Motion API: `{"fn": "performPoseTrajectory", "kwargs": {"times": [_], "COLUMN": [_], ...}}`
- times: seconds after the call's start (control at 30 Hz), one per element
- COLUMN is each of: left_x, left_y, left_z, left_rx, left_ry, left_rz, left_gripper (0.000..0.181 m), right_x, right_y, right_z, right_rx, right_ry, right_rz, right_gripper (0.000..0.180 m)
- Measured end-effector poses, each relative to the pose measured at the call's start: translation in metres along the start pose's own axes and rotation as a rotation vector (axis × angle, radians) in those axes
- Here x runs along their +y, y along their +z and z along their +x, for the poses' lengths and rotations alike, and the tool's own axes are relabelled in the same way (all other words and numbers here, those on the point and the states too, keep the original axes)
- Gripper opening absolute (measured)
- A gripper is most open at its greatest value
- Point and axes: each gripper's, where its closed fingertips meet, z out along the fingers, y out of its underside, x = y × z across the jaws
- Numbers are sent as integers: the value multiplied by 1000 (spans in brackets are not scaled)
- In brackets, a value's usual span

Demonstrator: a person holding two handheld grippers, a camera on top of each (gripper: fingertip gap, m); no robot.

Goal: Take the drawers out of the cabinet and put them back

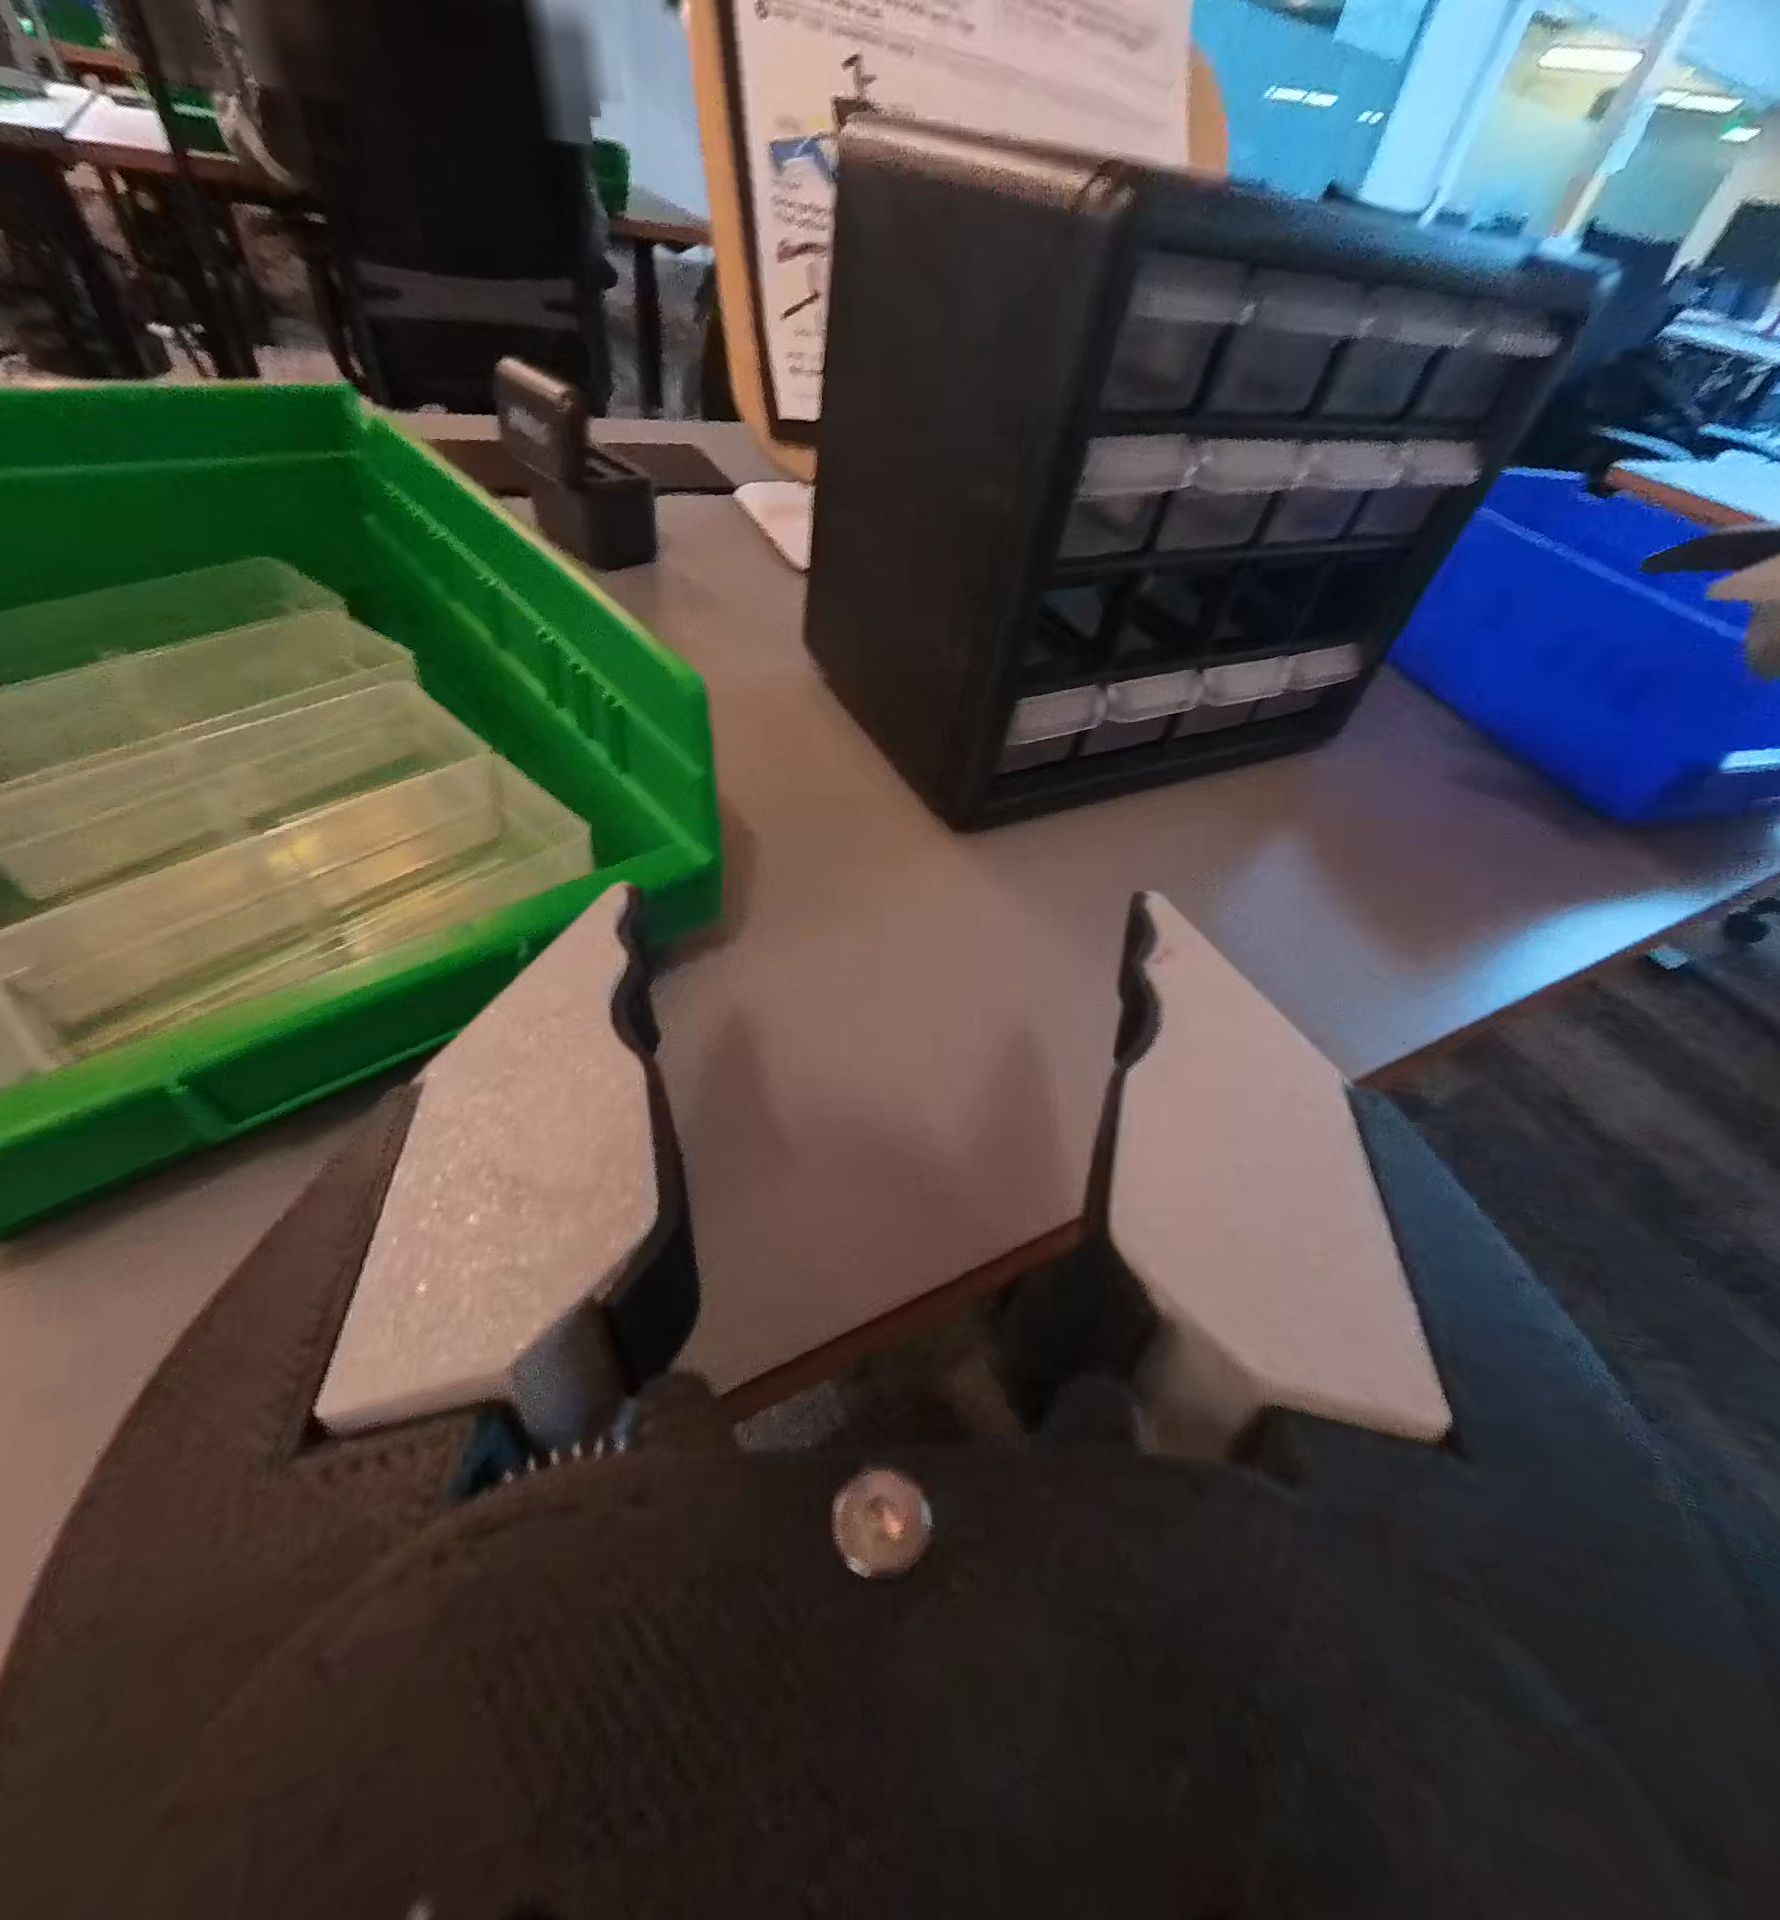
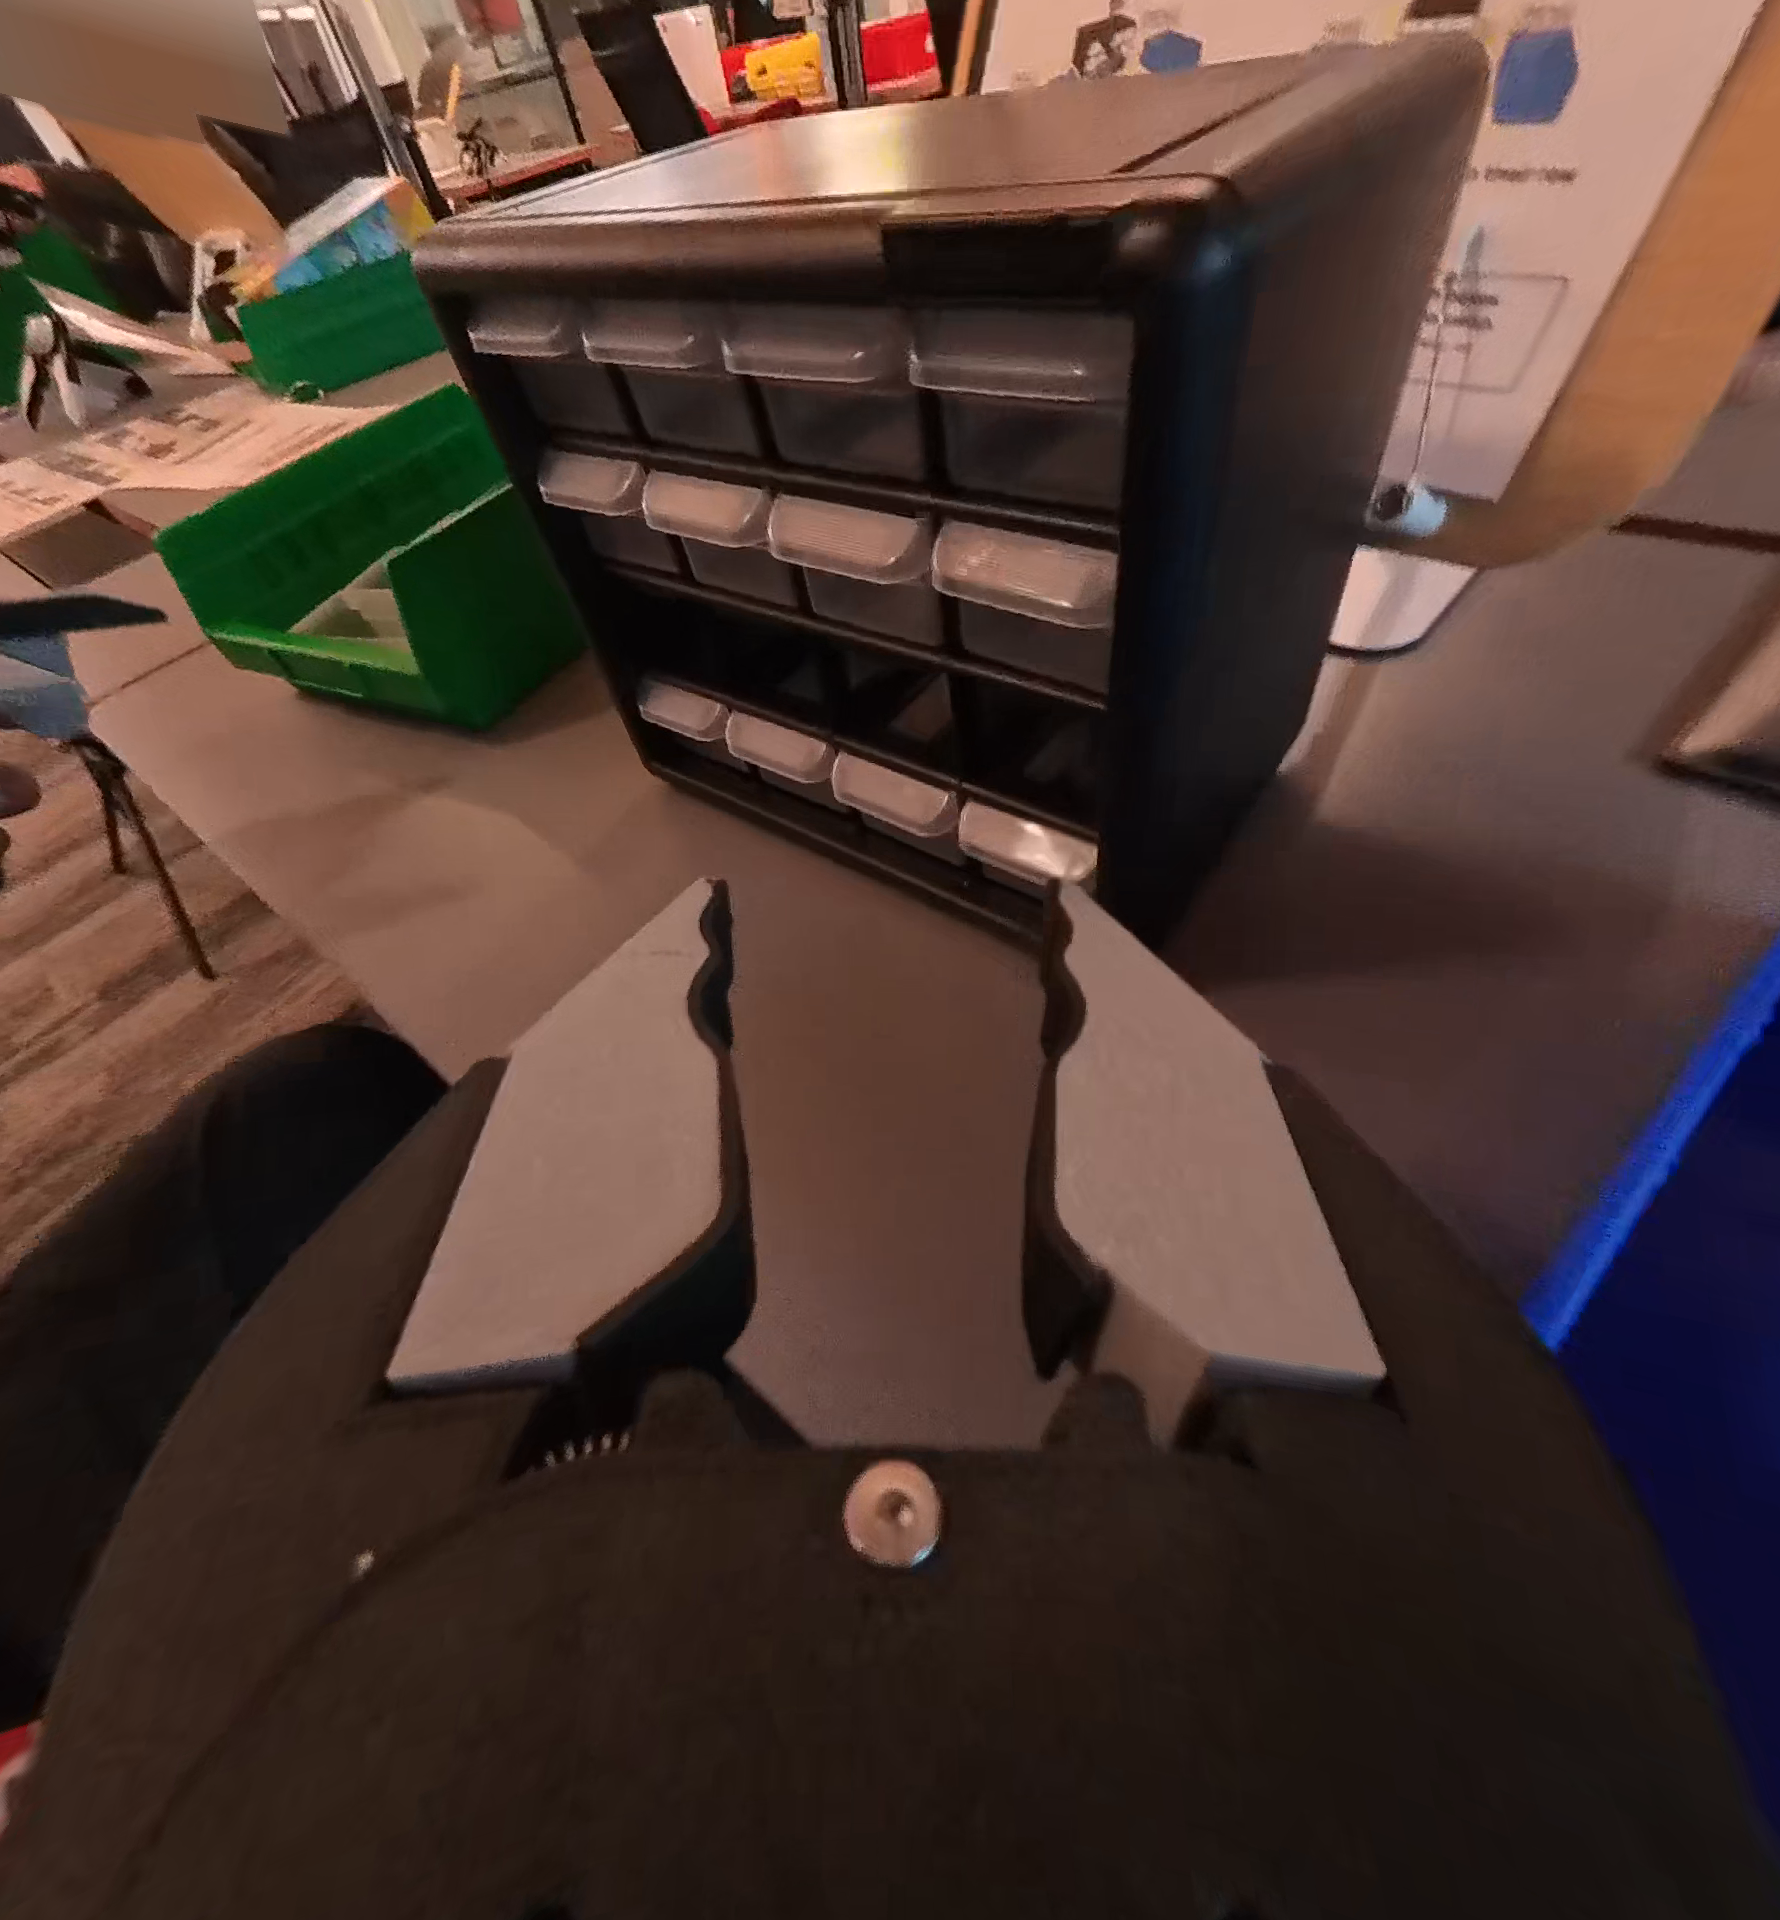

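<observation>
Matt black plastic cabinet [image 2: 969, 208]; clear glossy plastic drawers [image 2: 1021, 566]; shiny green plastic bin [image 1: 553, 665]; smooth grey table [image 1: 917, 935]

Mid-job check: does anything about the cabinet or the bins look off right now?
The cabinet has its third row empty: four dark slots, while the other rows hold clear drawers. Clear drawers lie in the green bin. Both grippers are open and hold nothing.

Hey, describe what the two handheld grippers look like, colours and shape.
Both match: the left gripper and right gripper each have a rough black plastic body with one silver screw, and two pale grey wedge-shaped fingers lined inside with wavy black pads. No cables or sleeves show.
</observation>
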Motion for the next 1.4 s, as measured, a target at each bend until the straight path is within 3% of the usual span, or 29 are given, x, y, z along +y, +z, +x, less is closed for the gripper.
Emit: {"fn": "performPoseTrajectory", "kwargs": {"times": [0.17,0.23,0.47,0.63,0.73,0.87,0.97,1.1,1.3,1.4], "left_x": [14,15,-1,-30,-32,-32,-19,29,64,61], "left_y": [14,20,44,46,47,66,78,76,85,84], "left_z": [-31,-41,-51,-73,-78,-75,-84,-96,-131,-129], "left_rx": [-81,-125,-152,-196,-153,-9,66,168,16,-5], "left_ry": [53,120,245,435,493,479,530,557,568,539], "left_rz": [-84,-118,-140,-185,-267,-302,-476,-855,-1108,-1137], "left_gripper": [83,80,75,52,48,41,35,25,4,2], "right_x": [22,35,28,48,59,58,47,34,-5,-29], "right_y": [22,30,41,55,61,57,43,20,-22,-41], "right_z": [6,5,5,6,-11,-15,-27,-44,-67,-84], "right_rx": [-2,-61,-48,6,-78,-69,-100,-117,-80,-102], "right_ry": [-119,-135,-304,-380,-326,-330,-279,-273,-371,-389], "right_rz": [-27,-51,109,7,-35,-99,-68,-20,12,63], "right_gripper": [57,71,60,56,57,58,61,61,62,60]}}
